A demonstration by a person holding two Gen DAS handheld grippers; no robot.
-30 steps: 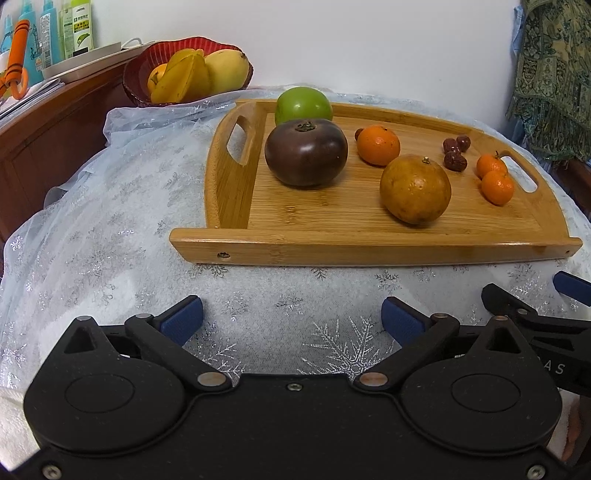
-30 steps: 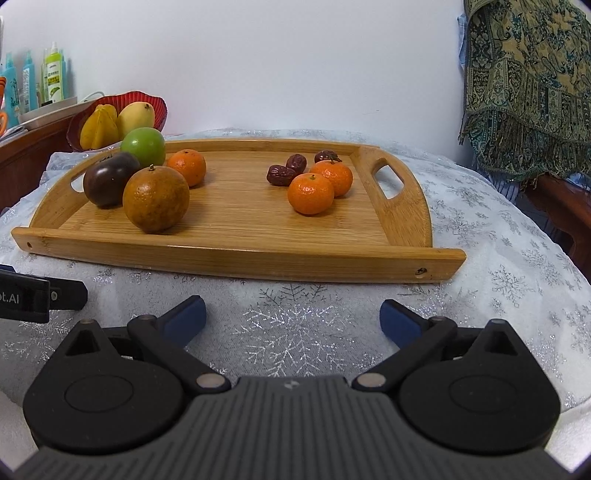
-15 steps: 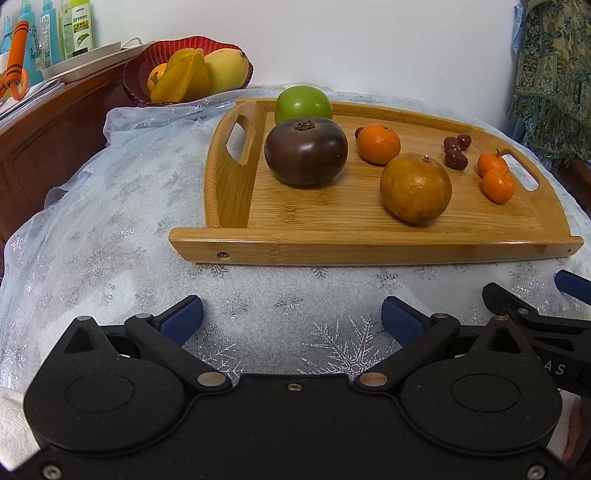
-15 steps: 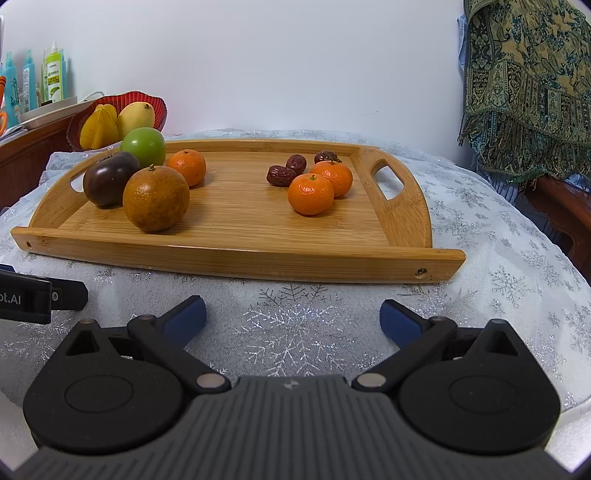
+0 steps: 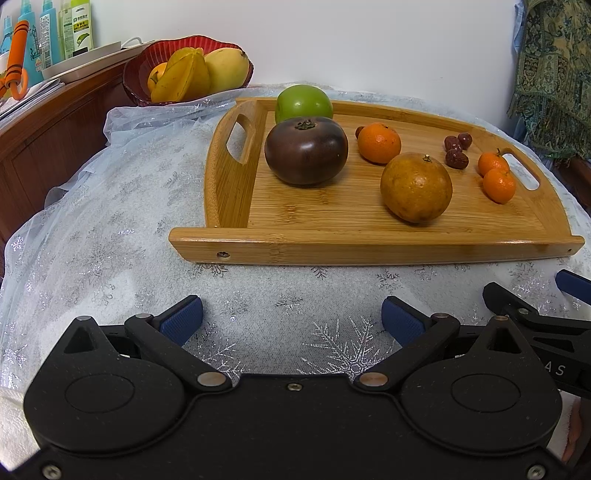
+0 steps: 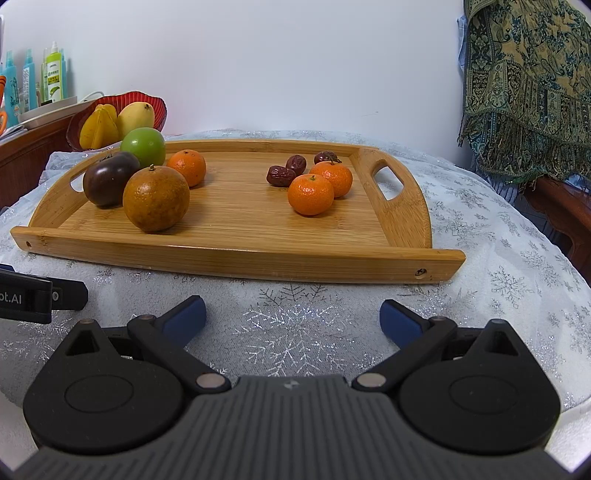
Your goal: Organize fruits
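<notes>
A white cloth (image 6: 498,266) printed with silver snowflakes covers the desk. Behind it rises a plain white wall (image 6: 277,66). On the right, a fringed green and gold patterned fabric (image 6: 528,85) hangs down. On the left, a dark wooden cabinet (image 5: 48,147) carries a white tray (image 5: 81,68) with plastic bottles (image 5: 75,27) and an orange-handled tool (image 5: 18,55).
</notes>
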